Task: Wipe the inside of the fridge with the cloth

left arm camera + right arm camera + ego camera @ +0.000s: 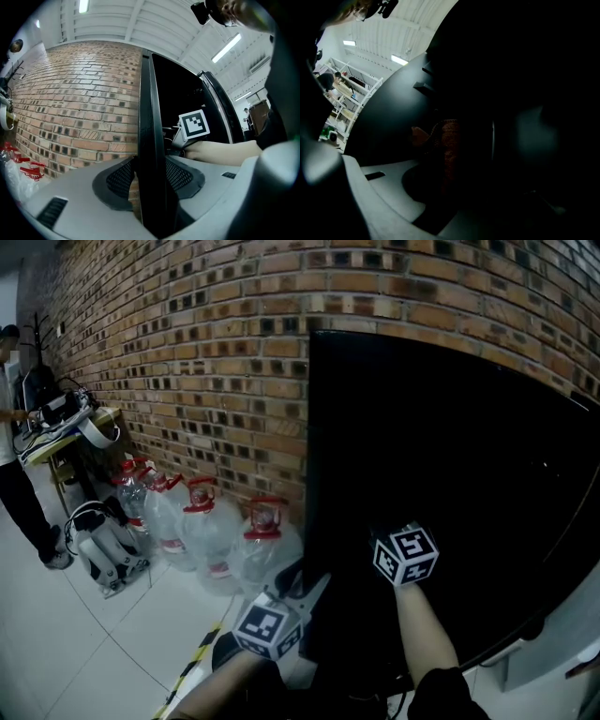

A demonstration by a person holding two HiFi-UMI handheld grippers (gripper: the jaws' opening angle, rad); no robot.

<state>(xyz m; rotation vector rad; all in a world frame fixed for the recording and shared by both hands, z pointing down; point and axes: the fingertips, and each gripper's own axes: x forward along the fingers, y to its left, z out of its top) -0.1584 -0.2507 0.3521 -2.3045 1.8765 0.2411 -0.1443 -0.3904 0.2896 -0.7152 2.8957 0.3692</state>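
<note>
Grips the edge of the black fridge door [151, 117] with the left tongs [150, 176], a pad pressed on each face. Holds a reddish-brown cloth [449, 140] pinched in the right tongs [459, 159], just right of that door edge, in deep shadow. Shows brick wall [216, 352] and water jugs [202, 521] left of the door.

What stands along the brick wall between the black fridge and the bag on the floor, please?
A row of big water bottles with red caps fills that stretch, as the head view shows.
</note>
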